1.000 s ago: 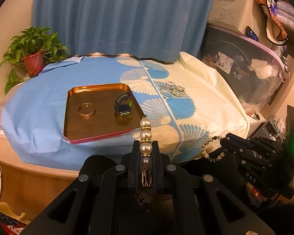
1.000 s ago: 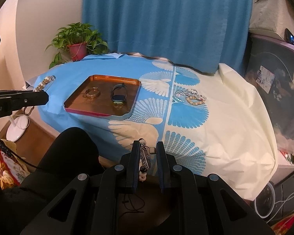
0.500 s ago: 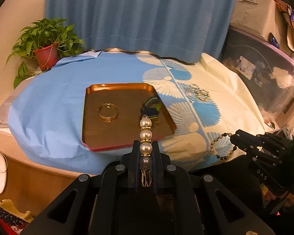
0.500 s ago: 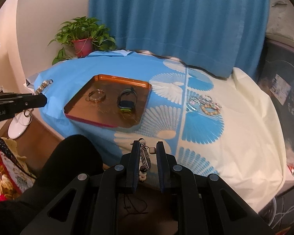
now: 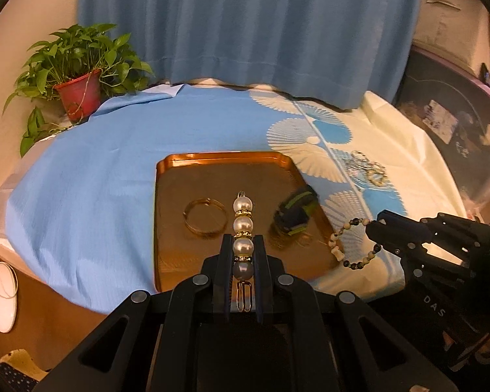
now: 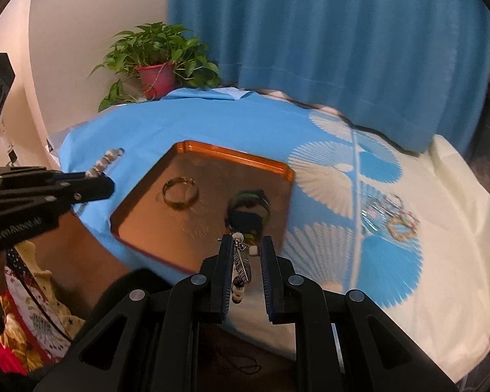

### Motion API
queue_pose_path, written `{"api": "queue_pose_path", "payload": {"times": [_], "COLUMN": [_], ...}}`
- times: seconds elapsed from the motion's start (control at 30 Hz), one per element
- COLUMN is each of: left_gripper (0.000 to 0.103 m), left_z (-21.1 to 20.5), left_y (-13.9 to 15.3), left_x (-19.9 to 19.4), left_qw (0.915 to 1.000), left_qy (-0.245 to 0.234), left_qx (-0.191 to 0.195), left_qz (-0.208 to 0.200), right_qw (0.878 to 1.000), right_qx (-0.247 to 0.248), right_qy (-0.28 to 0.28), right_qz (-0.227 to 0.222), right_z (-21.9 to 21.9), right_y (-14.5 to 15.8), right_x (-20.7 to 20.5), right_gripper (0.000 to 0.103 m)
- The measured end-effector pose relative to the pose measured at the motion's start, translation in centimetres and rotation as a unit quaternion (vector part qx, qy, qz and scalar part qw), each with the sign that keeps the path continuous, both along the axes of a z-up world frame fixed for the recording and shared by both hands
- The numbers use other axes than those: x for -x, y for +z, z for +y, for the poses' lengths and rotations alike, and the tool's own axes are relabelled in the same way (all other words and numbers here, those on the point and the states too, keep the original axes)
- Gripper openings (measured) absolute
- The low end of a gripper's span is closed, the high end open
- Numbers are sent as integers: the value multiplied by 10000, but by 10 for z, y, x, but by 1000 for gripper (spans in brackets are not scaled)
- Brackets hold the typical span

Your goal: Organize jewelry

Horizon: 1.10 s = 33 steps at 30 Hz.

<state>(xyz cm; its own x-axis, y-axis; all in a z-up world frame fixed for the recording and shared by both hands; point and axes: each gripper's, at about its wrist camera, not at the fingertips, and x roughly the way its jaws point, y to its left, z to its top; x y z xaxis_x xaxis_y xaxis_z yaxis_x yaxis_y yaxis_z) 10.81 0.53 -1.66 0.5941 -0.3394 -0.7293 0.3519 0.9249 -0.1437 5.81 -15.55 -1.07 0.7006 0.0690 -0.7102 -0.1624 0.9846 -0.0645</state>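
Pearl hair clip [image 5: 243,225]: pinched by its clasp end in my left gripper [image 5: 242,254], above the near half of the copper tray [image 5: 212,158]. Beaded bracelet [image 5: 349,245] with feather charm [image 6: 242,261]: hangs from my right gripper [image 6: 244,258], whose jaws look partly open, at the tray's near right edge. Tray holds a gold bangle [image 5: 205,217] and a dark wristband [image 5: 295,210]. Loose pieces [image 6: 392,215] remain on the cloth. Step, as I judge: delivery. Next: lower and release inside the rim.

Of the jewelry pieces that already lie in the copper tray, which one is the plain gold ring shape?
The gold bangle, on the left part of the copper tray. The other piece there, a dark band with green stripes, lies to its right.
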Motion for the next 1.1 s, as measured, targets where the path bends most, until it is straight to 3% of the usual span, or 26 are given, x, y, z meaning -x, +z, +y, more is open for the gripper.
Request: {"api": "queue_pose_path", "payload": {"times": [0.43,0.47,0.5,0.57,0.6,0.63,0.67,0.7,0.8,0.93,1.1], "left_gripper": [10,23,55,91,95,96,96,96,96,96,96], "left_z": [-1,-1,-2,-2,0,1,2,3,11,21,14], "left_y": [-50,-54,-57,-63,-63,-64,-65,-66,-63,-49,-31], "left_x": [-71,-75,-77,-77,-74,-73,-71,-69,-51,-15,32], "left_qw": [9989,9988,9985,9973,9965,9959,9951,9943,9920,9909,9925], "left_qy": [242,249,250,448,594,648,666,676,847,1090,988], "left_qx": [-221,-271,-341,-478,-542,-598,-698,-774,-890,-764,-723], "left_qz": [320,325,349,325,241,202,223,286,302,184,67], "right_qw": [9990,9988,9985,9980,9980,9981,9984,9990,9989,9984,9989], "right_qx": [-200,-221,-257,-257,-162,-38,29,91,265,392,210], "right_qy": [342,337,343,369,358,330,300,241,255,109,-179], "right_qz": [212,272,343,447,495,512,477,354,307,383,388], "right_z": [36,36,36,36,37,36,36,35,32,26,10], "right_y": [-40,-45,-51,-58,-61,-64,-65,-64,-62,-60,-43], "right_x": [-82,-85,-89,-92,-93,-93,-90,-84,-67,-37,7], "right_gripper": [17,17,18,22,37,49,75,80,80,80,80]}}
